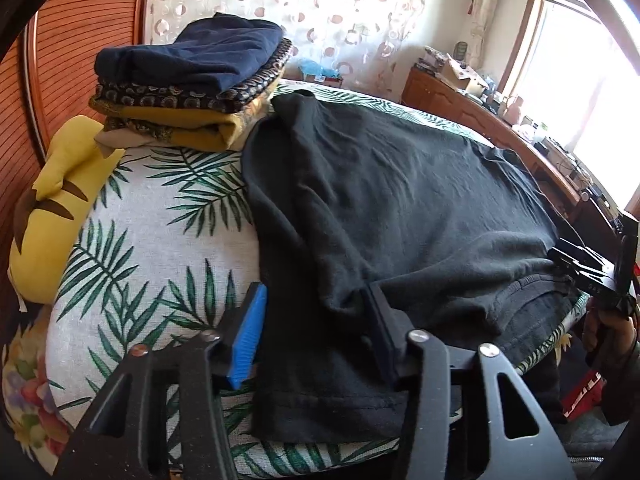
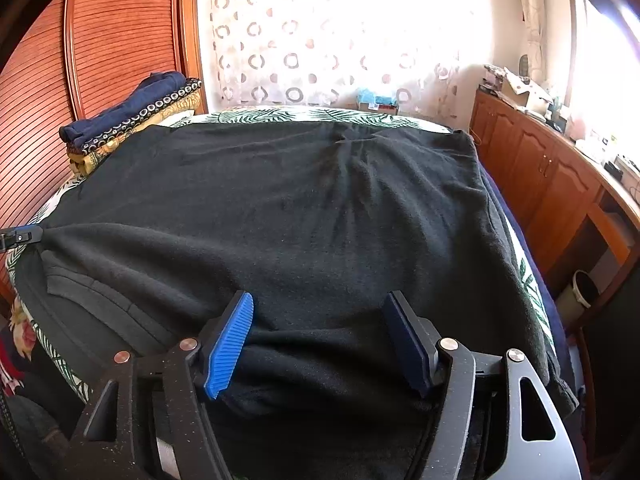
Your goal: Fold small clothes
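Left hand-held gripper [image 1: 316, 320] pinches the black garment [image 1: 400, 200] — right hand-held gripper [image 2: 324, 336] gapes over it, unclamped.

No legible text, label, brand, number or sign on anything in either view.

Daylight is pouring through a window [image 1: 576, 80] at the right, washing out a sheer curtain [image 2: 320, 48] patterned with rings. A slatted reddish wooden panel [image 2: 120, 32] is standing at the left. Wooden cabinets [image 2: 540, 176] are lining the right wall (their top is crowded with clutter). A bed [image 1: 160, 216] is wearing a palm-leaf cover.
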The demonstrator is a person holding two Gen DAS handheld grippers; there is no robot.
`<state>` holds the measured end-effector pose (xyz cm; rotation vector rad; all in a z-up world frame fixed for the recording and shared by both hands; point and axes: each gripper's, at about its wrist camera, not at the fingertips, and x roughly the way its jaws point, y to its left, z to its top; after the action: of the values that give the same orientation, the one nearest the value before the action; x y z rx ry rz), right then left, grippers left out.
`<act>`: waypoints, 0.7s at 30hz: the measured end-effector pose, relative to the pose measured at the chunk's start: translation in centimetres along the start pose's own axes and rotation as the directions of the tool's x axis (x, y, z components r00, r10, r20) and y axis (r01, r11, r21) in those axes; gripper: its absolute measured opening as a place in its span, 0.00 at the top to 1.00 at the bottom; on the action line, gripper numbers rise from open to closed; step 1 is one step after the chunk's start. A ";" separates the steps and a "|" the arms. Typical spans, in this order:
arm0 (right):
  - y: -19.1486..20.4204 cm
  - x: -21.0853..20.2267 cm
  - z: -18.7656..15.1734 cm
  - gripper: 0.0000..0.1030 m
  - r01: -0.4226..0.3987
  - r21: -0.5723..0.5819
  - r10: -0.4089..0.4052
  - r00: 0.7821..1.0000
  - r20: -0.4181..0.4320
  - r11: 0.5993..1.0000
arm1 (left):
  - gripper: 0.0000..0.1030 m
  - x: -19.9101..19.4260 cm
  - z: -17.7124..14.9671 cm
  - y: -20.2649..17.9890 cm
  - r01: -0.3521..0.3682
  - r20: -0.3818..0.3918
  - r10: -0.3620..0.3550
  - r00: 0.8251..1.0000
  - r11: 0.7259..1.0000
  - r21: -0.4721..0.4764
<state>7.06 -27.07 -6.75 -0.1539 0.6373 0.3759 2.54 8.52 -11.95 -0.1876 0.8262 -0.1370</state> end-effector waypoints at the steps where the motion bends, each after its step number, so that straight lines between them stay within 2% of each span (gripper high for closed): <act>1: -0.1 -0.2 -0.1 0.31 -0.001 -0.001 0.001 1.000 0.001 1.000 | 0.65 0.0 -0.1 -0.1 0.006 0.000 -0.006 1.000 1.000 0.007; 2: -0.2 -0.2 -0.2 0.31 -0.002 0.000 0.002 1.000 0.001 1.000 | 0.79 0.1 -0.1 -0.3 0.024 -0.002 -0.024 1.000 1.000 0.016; 4: -0.3 -0.3 -0.2 0.31 -0.004 0.007 0.004 1.000 -0.003 1.000 | 0.90 0.0 0.1 -0.9 0.045 -0.009 -0.044 0.999 0.998 0.046; 5: -0.4 -0.3 -0.1 0.31 -0.006 0.012 0.006 1.000 -0.007 1.000 | 0.91 -0.2 0.4 -1.7 0.058 -0.004 -0.058 0.998 0.995 0.078; 10: -1.1 -0.4 0.3 0.31 -0.030 0.040 0.031 0.999 -0.026 0.999 | 0.93 -2.3 2.8 -5.0 0.115 0.065 -0.127 0.990 0.979 0.168; 16: -2.4 -2.0 0.3 0.31 -0.033 0.090 0.033 0.999 -0.005 0.995 | 0.93 -4.0 6.3 -9.1 0.191 0.123 -0.224 0.967 0.953 0.236; 21: -3.2 -3.9 0.3 0.31 -0.021 0.102 0.017 0.999 0.035 0.995 | 0.93 -4.8 8.6 -11.5 0.199 0.154 -0.253 0.955 0.933 0.300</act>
<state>5.59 -31.10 -4.09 -0.0433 0.6234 0.3628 5.17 -0.78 -0.33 -0.0251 0.5834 -0.4468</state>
